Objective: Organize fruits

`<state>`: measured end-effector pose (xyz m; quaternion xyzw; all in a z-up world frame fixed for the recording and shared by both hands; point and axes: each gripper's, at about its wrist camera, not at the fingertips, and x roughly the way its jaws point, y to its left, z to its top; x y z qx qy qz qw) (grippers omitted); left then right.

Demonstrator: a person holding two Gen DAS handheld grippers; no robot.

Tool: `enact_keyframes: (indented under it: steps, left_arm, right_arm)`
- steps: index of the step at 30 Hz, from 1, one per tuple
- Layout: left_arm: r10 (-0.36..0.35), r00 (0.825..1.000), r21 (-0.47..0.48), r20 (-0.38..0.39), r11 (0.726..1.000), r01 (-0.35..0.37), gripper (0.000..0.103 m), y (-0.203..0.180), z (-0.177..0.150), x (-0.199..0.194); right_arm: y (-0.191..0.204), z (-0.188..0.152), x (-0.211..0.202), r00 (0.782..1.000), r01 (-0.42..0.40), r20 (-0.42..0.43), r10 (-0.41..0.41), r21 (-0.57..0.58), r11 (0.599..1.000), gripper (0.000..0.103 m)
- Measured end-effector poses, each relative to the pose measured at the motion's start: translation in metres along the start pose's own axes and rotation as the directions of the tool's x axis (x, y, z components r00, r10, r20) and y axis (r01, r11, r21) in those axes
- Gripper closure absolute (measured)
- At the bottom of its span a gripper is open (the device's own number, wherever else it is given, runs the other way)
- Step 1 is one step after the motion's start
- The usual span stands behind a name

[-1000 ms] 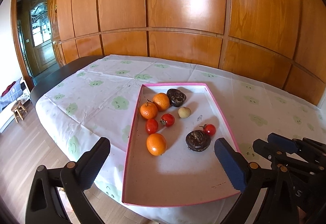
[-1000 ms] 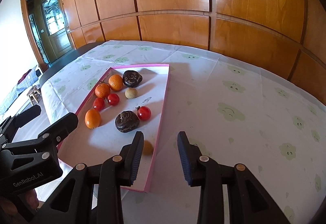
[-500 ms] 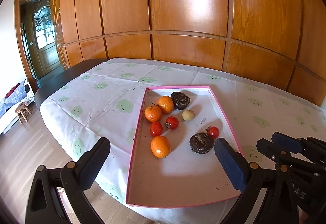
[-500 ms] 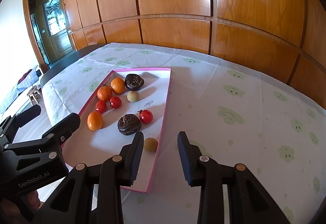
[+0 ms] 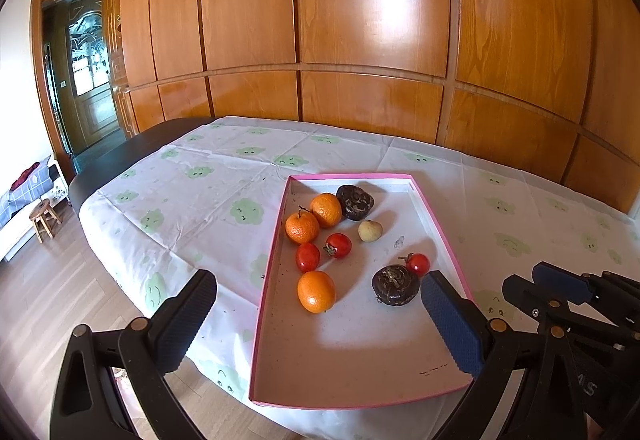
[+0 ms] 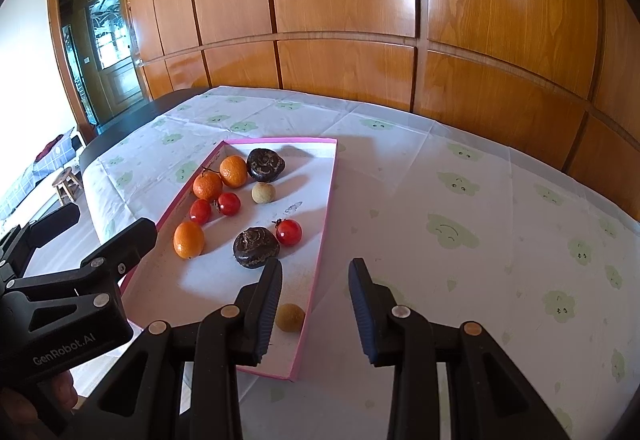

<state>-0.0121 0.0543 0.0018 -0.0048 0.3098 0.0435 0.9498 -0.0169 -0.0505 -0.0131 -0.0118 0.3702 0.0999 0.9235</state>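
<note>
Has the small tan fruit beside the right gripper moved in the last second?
Yes: the tan fruit rolled nearer the camera, along the pink tray wall.

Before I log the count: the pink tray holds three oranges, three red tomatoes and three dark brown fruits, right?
Not quite. The pink tray holds two dark brown fruits, not three: one at the far end and one nearer, as the left wrist view shows. The three oranges and three red tomatoes are right.

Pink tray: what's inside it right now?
Inside the pink tray: three oranges, three tomatoes, two dark wrinkled fruits, two small tan fruits. The near one is partly hidden behind a finger of the right gripper; the near corners are covered too.
</note>
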Motion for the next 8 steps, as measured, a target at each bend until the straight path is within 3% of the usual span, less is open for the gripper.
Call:
enact_keyframes:
  steps: [8]
  left_arm:
    - [-0.019, 1.0, -0.005, 0.0, 1.0, 0.019, 0.002, -0.0011, 0.0024, -0.0007]
  right_arm:
    - [-0.0086, -0.0001, -0.003, 1.0, 0.004, 0.0, -0.004, 0.005, 1.0, 0.068]
